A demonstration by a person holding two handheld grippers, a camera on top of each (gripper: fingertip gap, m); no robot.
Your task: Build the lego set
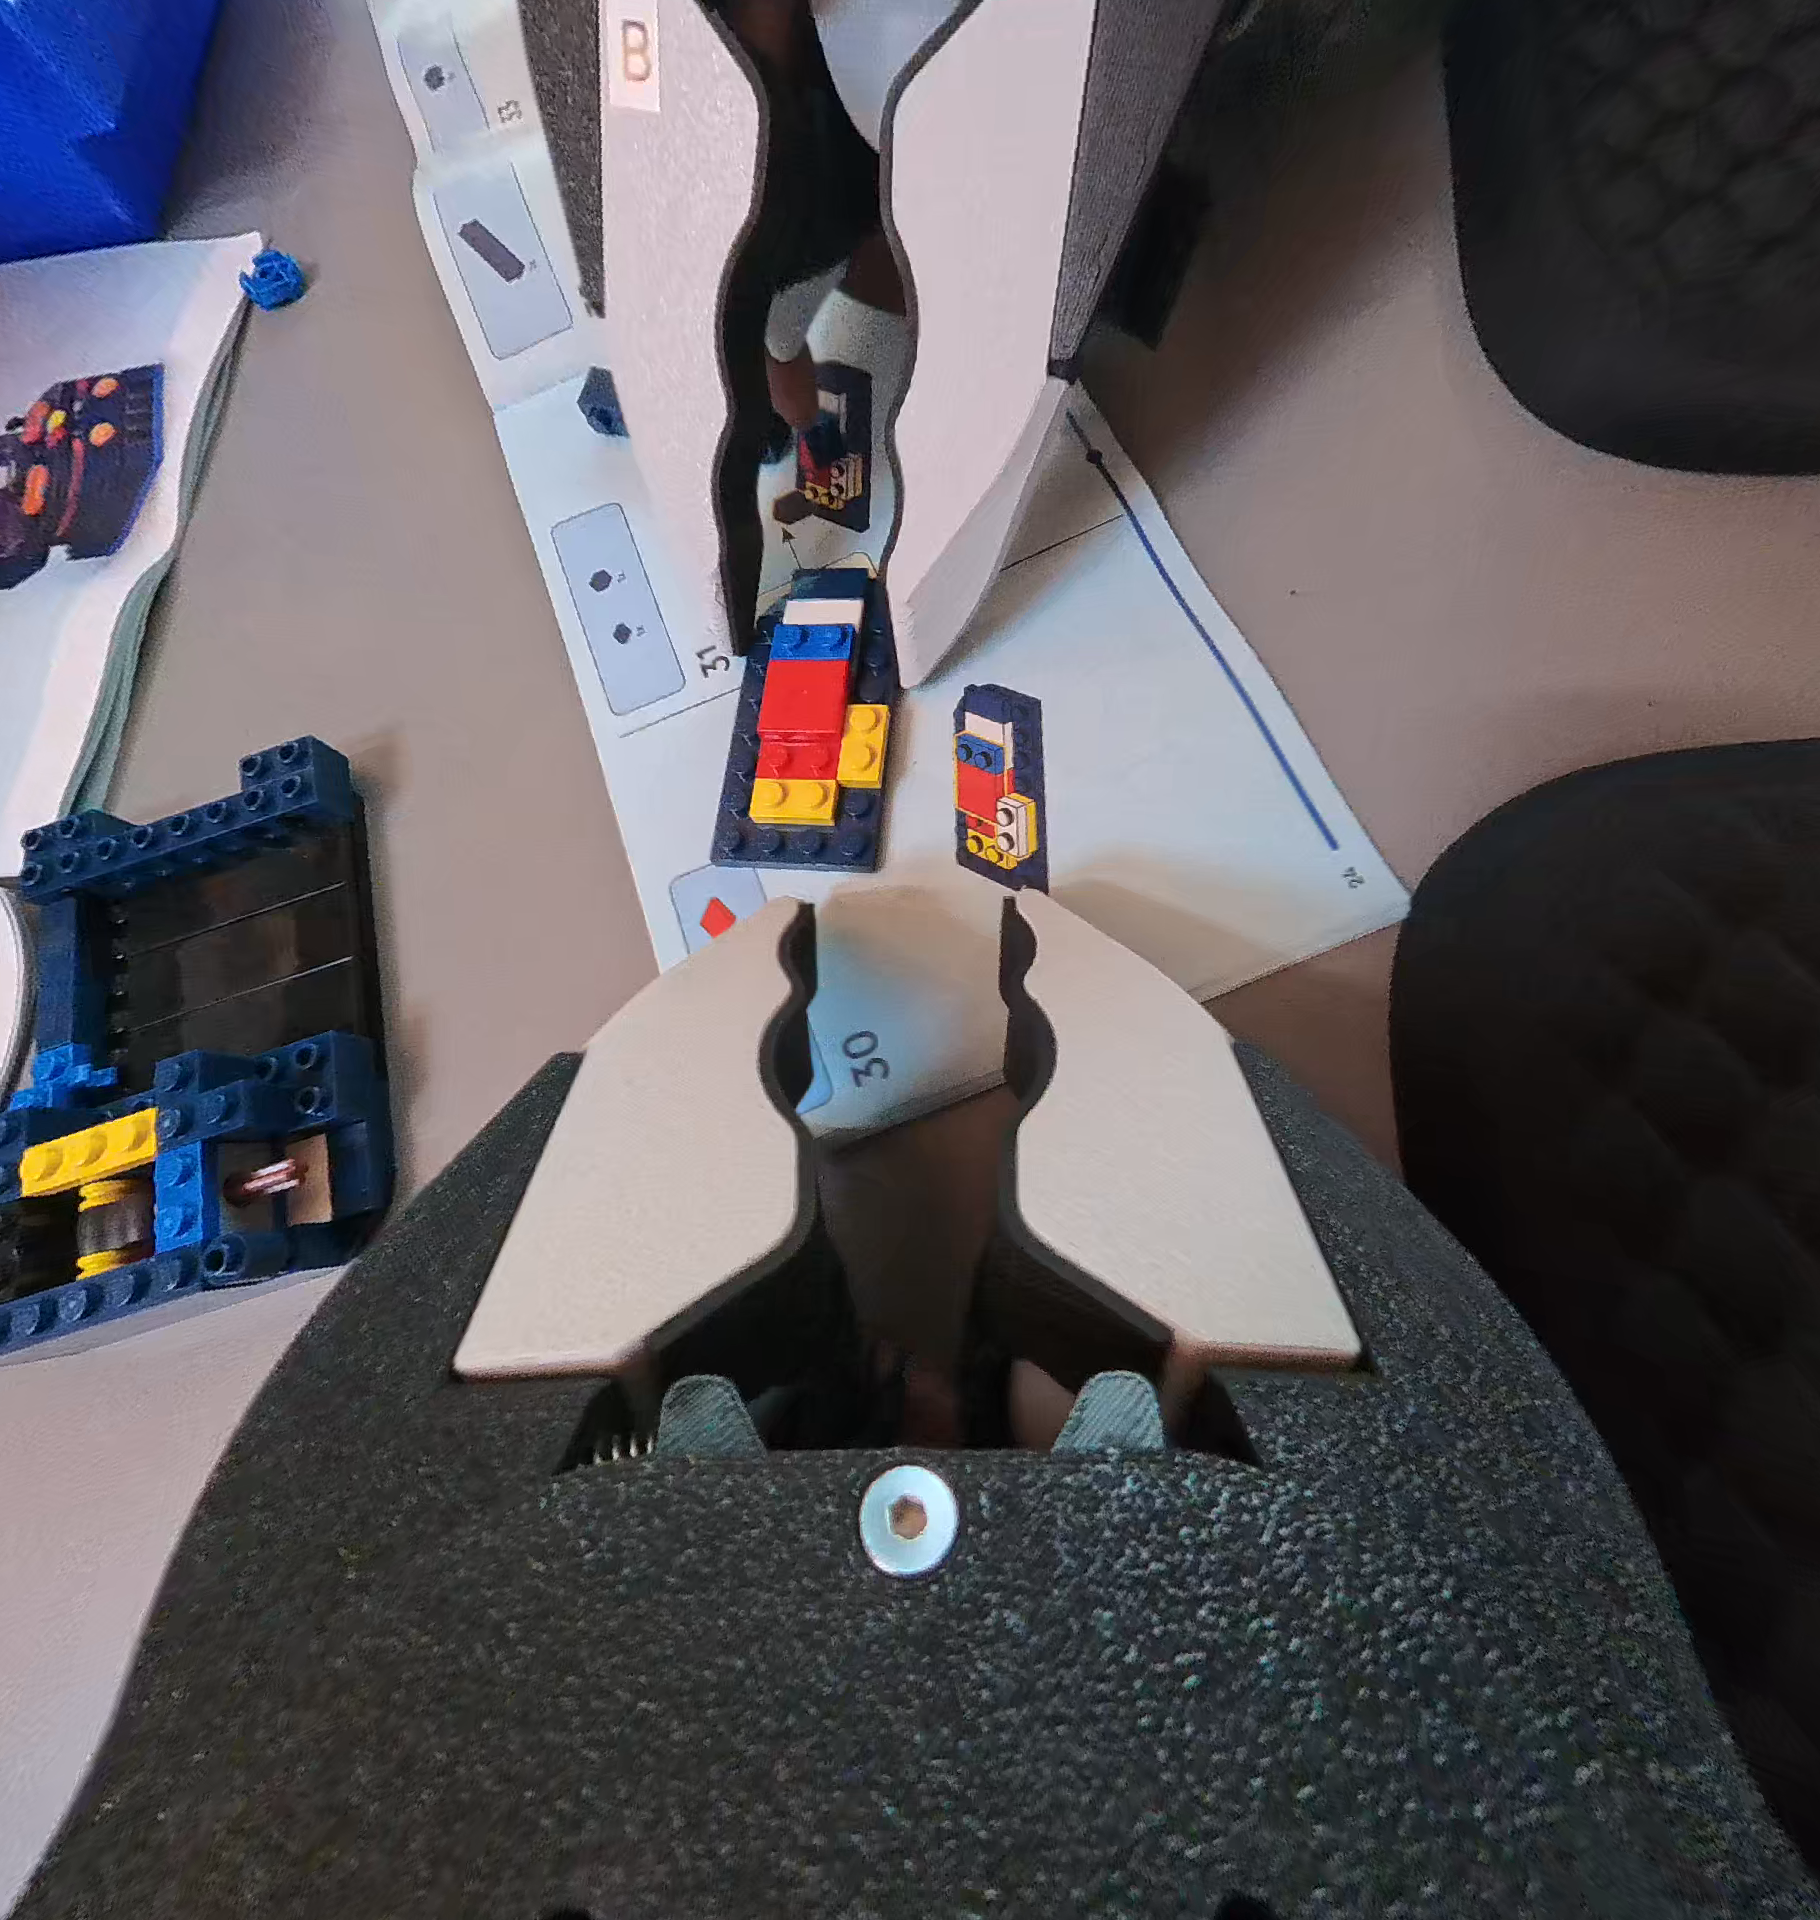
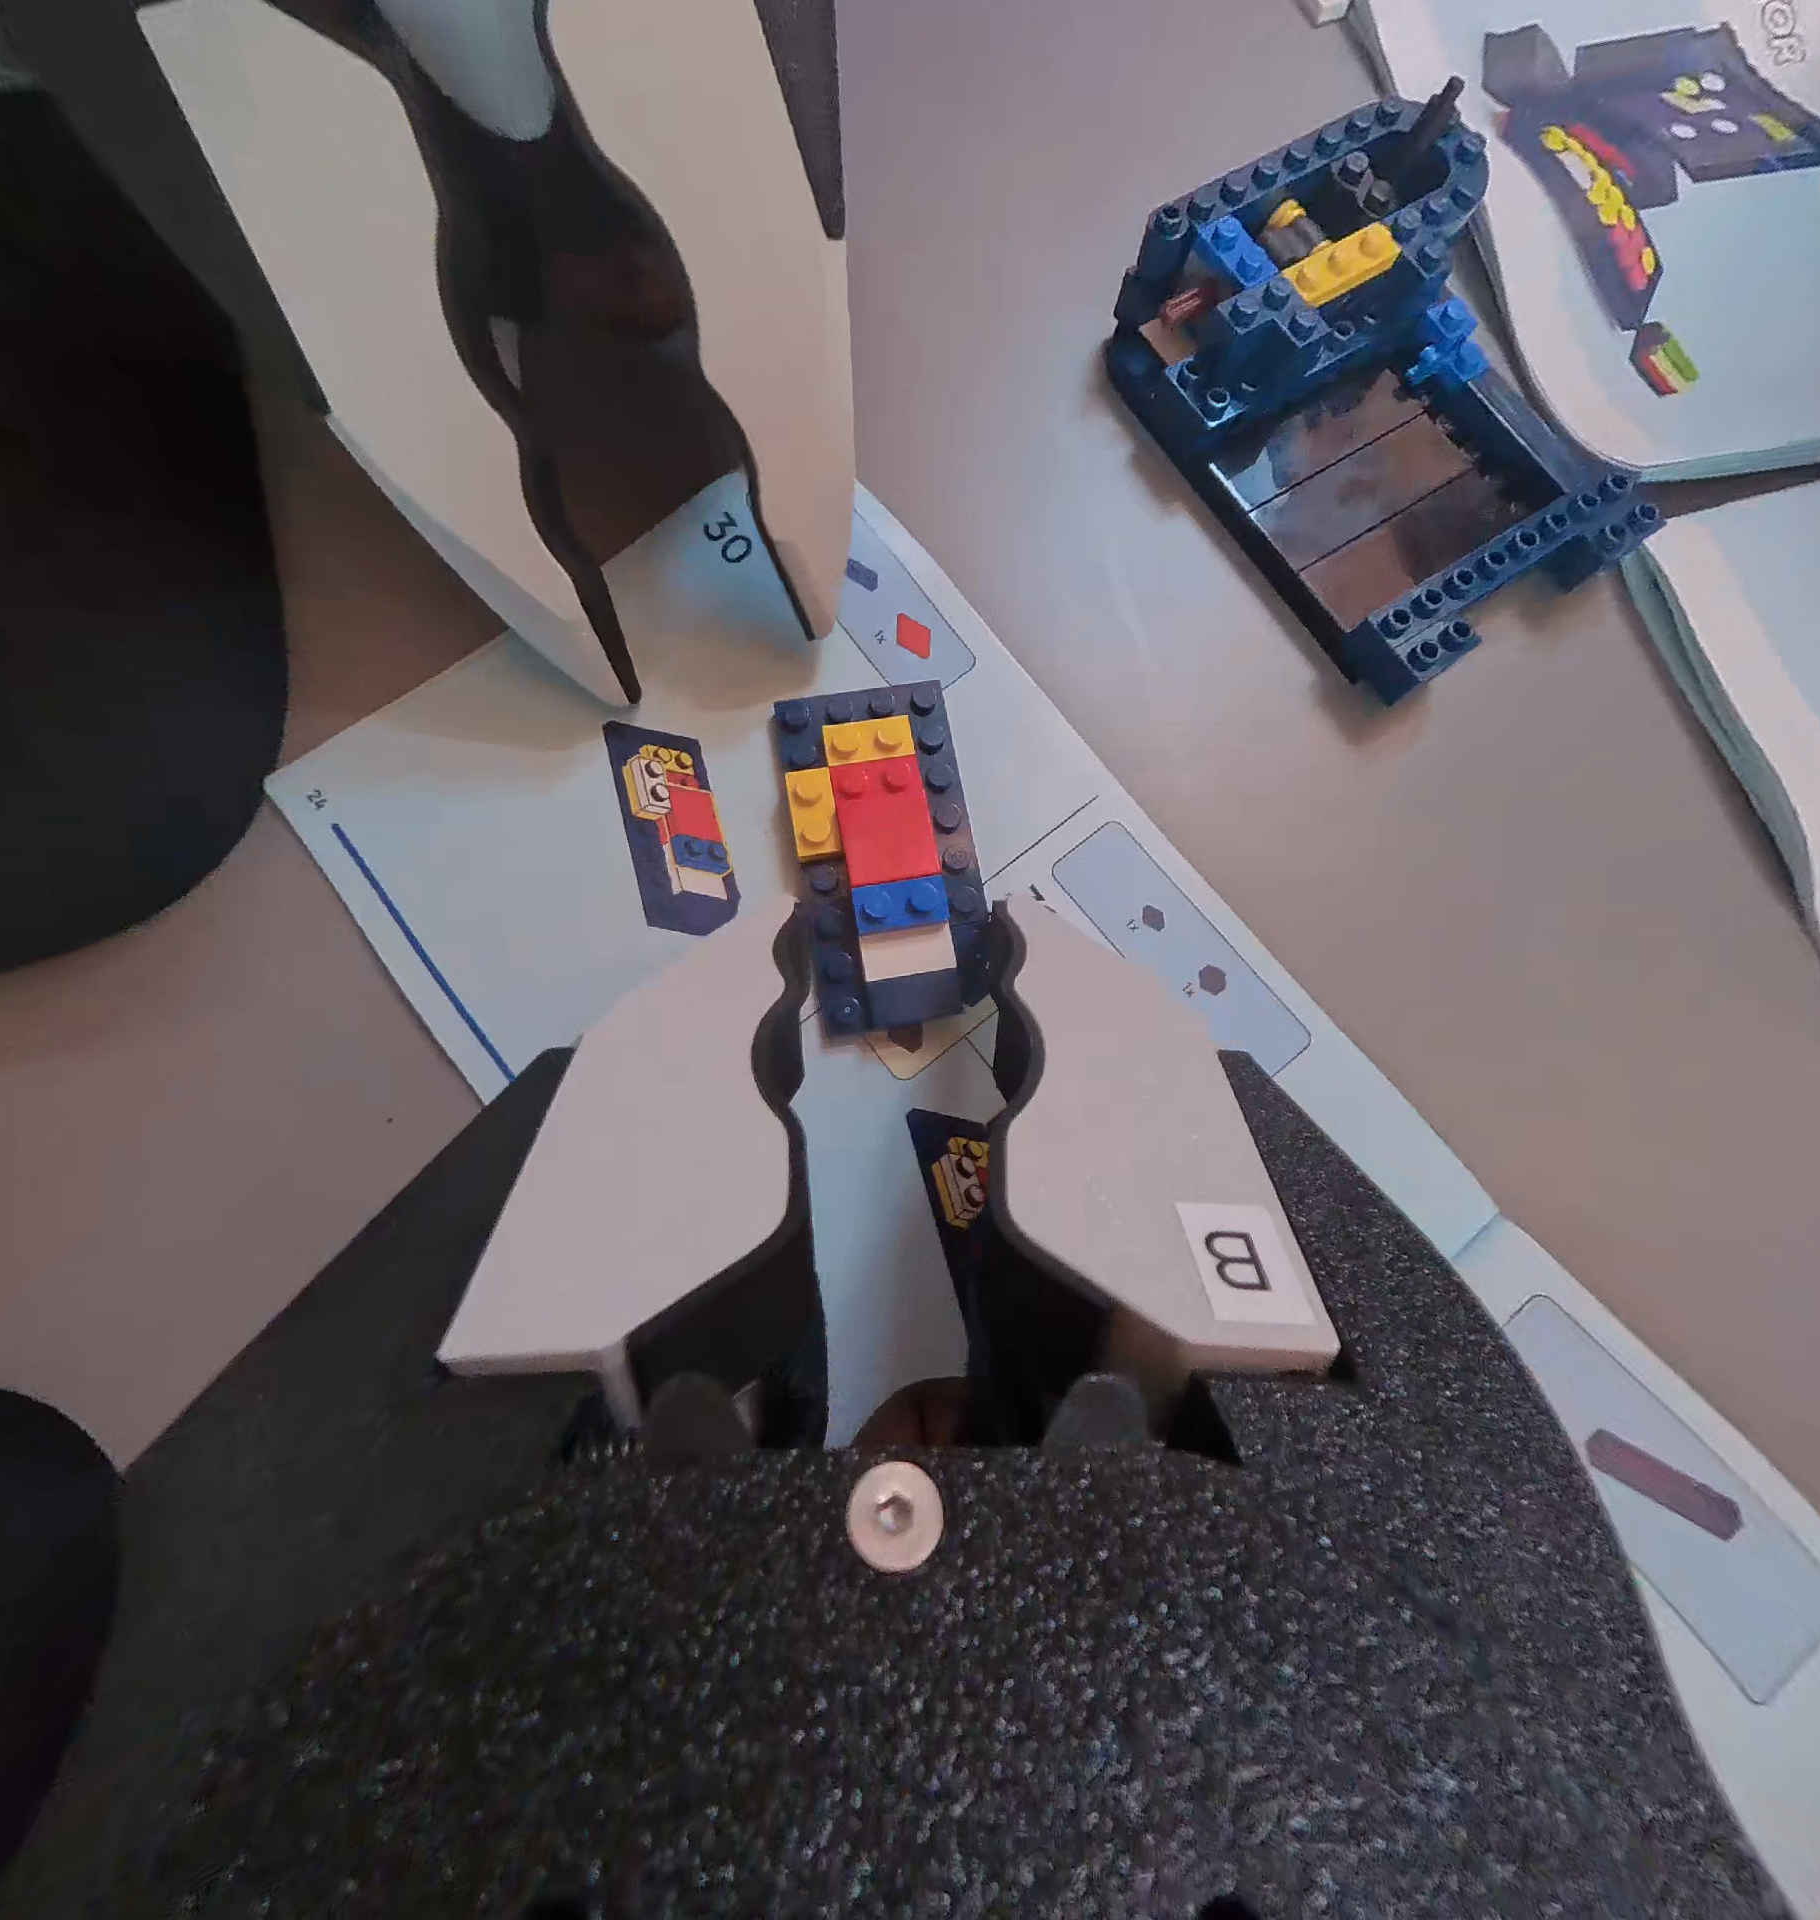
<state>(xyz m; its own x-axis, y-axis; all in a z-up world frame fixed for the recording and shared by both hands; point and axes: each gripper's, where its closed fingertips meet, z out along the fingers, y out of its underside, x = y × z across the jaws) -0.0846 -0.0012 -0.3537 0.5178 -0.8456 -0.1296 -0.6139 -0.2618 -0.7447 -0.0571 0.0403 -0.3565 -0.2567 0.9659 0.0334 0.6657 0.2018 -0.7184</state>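
A dark-blue plate (image 2: 875, 831) carrying yellow, red, blue and white bricks lies on an open instruction booklet (image 2: 532, 883). My right gripper (image 2: 901, 925) is shut on the plate's near end, one pad against each long edge. In the left wrist view the plate (image 1: 802, 696) lies ahead, with the right gripper (image 1: 828, 634) astride its far end. My left gripper (image 1: 906, 914) is open and empty, just short of the plate's other end, with only the booklet page (image 1: 1145, 727) below it. It also shows in the right wrist view (image 2: 719, 655), with nothing between its fingers.
A larger dark-blue brick frame with black panels (image 1: 199, 1039) (image 2: 1384, 416) stands on the table beside the booklet. A second booklet (image 1: 85, 416), a small blue piece (image 1: 274, 278), a dark-blue brick (image 1: 602, 400) and a blue bin (image 1: 54, 104) lie beyond. A black chair (image 1: 1664, 1143) borders the table. The tips of one gripper are about 6 centimeters away from the tips of the other.
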